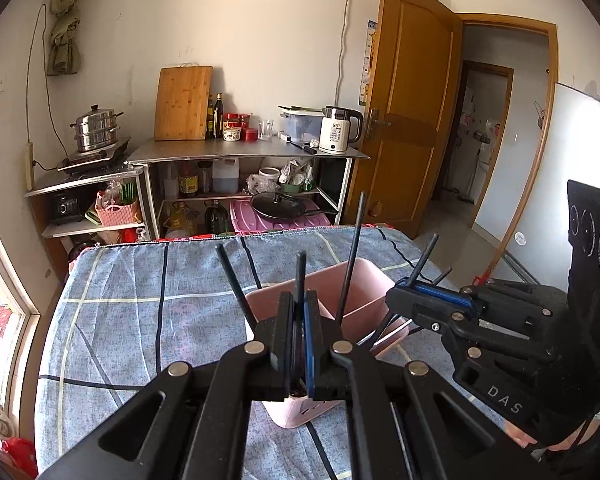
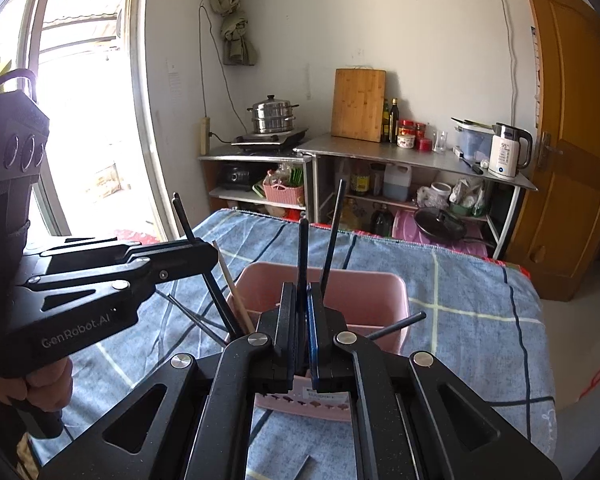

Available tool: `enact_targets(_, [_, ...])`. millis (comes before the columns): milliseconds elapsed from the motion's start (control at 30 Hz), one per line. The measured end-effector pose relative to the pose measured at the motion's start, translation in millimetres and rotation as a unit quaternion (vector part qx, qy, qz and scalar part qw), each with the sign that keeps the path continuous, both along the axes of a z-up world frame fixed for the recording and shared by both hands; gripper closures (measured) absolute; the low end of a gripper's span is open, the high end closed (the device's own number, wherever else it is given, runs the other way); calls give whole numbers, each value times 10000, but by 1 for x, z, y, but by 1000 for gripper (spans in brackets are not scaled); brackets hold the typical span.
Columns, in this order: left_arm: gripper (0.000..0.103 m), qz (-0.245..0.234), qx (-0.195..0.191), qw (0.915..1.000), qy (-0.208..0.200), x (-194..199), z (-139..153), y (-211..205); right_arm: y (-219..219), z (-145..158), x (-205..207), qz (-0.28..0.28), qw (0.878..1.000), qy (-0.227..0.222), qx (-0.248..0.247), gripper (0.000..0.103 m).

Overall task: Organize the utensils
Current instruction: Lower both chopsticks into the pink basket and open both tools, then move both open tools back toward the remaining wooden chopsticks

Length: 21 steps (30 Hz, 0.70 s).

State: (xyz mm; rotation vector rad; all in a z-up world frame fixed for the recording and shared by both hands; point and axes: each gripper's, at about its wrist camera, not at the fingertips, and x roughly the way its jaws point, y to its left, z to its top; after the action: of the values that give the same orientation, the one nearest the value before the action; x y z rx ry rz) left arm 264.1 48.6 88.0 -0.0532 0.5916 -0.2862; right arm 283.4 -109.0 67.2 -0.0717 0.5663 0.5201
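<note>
I am holding one black chopstick (image 1: 301, 276) upright in my left gripper (image 1: 300, 320), jaws clamped on it, and another chopstick (image 2: 302, 248) likewise in my right gripper (image 2: 303, 312), both poised over the pink bin (image 2: 364, 300) on the tabletop (image 2: 480, 300), ready to drop in beside others leaning there.

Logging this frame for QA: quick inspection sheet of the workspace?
Surface: blue checked cloth on the table.
Job's things: pink holder with black chopsticks and one pale chopstick.
Clutter: loose dark stick on the cloth, near edge.
Grippers: left tool and right tool each shut on black chopsticks, above the holder.
Cables: wall cord to a power strip.
Surroundings: metal shelves, kettle, wooden door.
</note>
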Motion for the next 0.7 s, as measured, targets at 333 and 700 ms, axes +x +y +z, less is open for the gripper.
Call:
enact_targets(333, [74,222,-81,9994,-242,-18,15,11,-22,25,-22,-57,9996,-211,188,93])
enact_targets(700, [64,381,-215,9968,-675,-82,13,20,-61,4,-80,-165,9982,-127,559,92])
